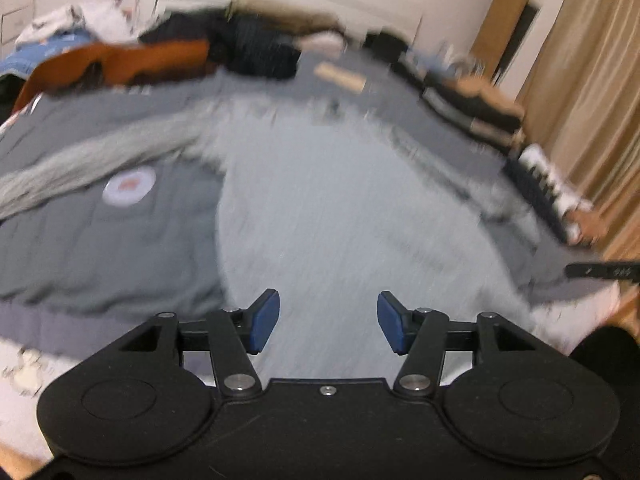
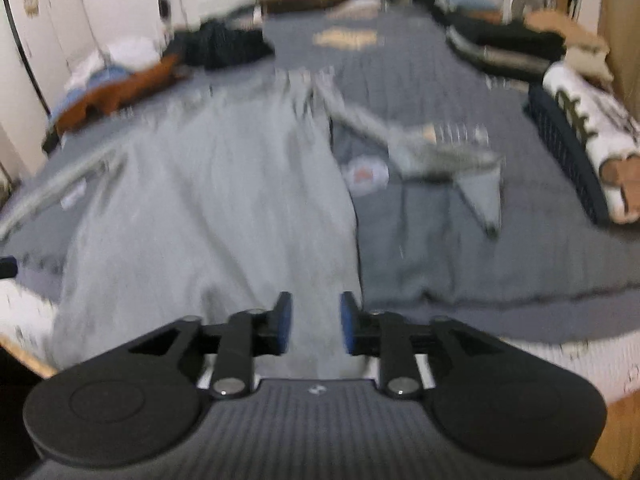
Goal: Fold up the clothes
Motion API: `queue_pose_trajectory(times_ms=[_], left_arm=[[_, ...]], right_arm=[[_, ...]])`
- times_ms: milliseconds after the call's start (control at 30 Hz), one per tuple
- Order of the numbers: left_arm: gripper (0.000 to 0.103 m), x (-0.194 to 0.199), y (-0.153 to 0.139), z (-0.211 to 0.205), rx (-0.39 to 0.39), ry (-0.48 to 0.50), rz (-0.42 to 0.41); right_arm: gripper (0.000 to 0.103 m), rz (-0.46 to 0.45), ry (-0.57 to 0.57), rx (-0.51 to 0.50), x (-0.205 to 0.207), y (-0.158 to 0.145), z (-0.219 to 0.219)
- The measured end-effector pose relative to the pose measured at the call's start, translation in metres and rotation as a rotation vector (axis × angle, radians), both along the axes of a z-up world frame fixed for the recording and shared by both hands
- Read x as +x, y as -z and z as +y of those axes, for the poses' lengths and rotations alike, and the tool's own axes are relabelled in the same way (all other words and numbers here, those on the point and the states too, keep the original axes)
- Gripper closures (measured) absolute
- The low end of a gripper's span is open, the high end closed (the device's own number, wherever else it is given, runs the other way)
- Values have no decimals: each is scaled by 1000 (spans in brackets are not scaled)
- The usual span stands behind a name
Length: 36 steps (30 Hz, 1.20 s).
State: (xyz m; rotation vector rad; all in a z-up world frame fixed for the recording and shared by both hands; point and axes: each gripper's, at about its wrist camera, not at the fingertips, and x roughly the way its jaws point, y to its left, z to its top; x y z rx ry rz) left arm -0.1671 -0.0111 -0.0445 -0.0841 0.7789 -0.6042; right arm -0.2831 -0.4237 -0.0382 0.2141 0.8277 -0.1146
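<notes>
A light grey long-sleeved garment (image 1: 340,208) lies spread on the dark grey bedspread (image 1: 100,248), its hem toward me and its sleeves stretched out to either side. My left gripper (image 1: 328,322) hovers over the hem, open, with nothing between its blue pads. In the right wrist view the same garment (image 2: 224,200) fills the middle, with one sleeve (image 2: 420,144) flung right across the bedspread (image 2: 500,248). My right gripper (image 2: 316,328) is above the garment's near right edge, open with a narrower gap and nothing held. Both views are motion-blurred.
Piles of clothes line the far side: an orange item (image 1: 120,64), dark garments (image 1: 256,48), white and blue ones (image 1: 60,28). A dark basket with a rolled white cloth (image 2: 584,136) stands at the right edge. A curtain (image 1: 592,80) hangs at the right.
</notes>
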Motion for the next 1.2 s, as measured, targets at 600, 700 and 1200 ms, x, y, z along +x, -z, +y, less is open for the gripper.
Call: queue_pose_trajectory(times_ms=[600,700,1200], left_arm=[[36,-1,-8,-80,-14,115,-97],[36,8,-1,-92,8,121,-86],[35,39,23,-167,22,162,-23]], right_arm=[[54,-188,86,-104,38,0,-39],[54,-183,145,-136,44,15,-77],[54,13,153,-185,104,86,-179]])
